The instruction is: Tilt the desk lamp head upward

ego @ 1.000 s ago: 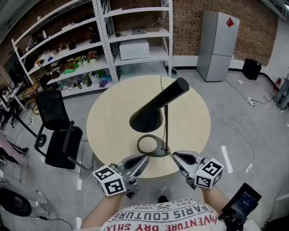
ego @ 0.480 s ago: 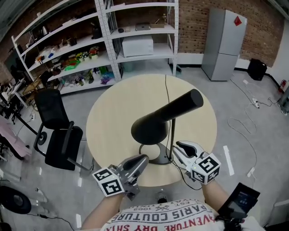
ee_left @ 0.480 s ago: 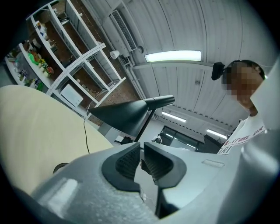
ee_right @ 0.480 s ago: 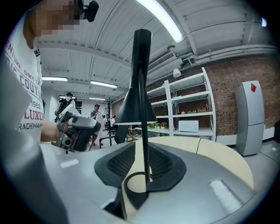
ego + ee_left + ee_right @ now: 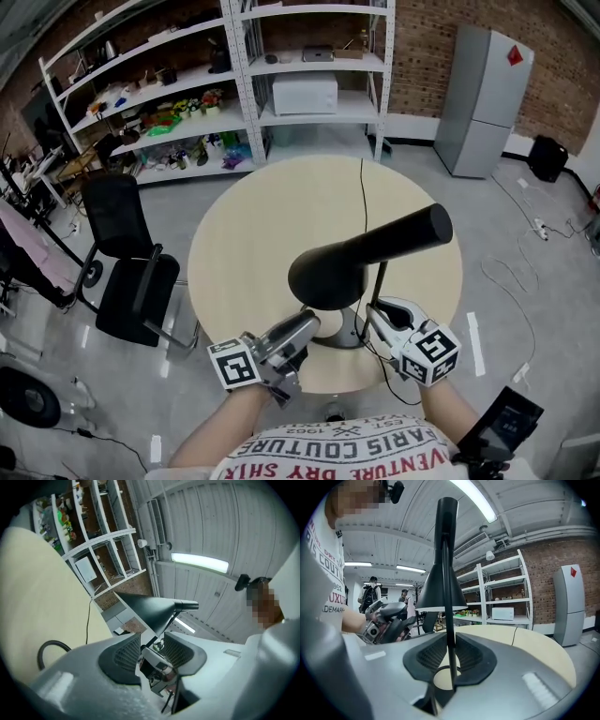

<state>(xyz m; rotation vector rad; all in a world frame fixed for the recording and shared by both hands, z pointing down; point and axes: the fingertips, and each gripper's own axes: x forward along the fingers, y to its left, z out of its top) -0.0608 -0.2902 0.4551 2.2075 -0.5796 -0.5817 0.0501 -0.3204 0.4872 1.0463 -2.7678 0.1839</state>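
Observation:
A black desk lamp stands near the front edge of the round table [image 5: 253,234]. Its cone head [image 5: 366,258] points down to the left, above the ring base [image 5: 330,330]. My right gripper [image 5: 377,311] is shut on the thin upright stem [image 5: 449,597], low down near the base, with the stem pinched between the pads [image 5: 436,653]. My left gripper [image 5: 305,326] sits just under the shade's rim. Its jaws are opening, and nothing is between them. In the left gripper view the lamp head [image 5: 150,609] shows beyond the left gripper [image 5: 152,646].
The lamp's black cord [image 5: 362,187] runs across the table to the far edge. A black office chair [image 5: 131,272] stands to the left of the table. Metal shelving [image 5: 234,84] and a grey fridge [image 5: 487,98] stand behind it. Cables lie on the floor at right.
Both grippers have moved forward to the lamp. The right one came in from the front edge and closed on the stem. The left one rose toward the shade's underside.

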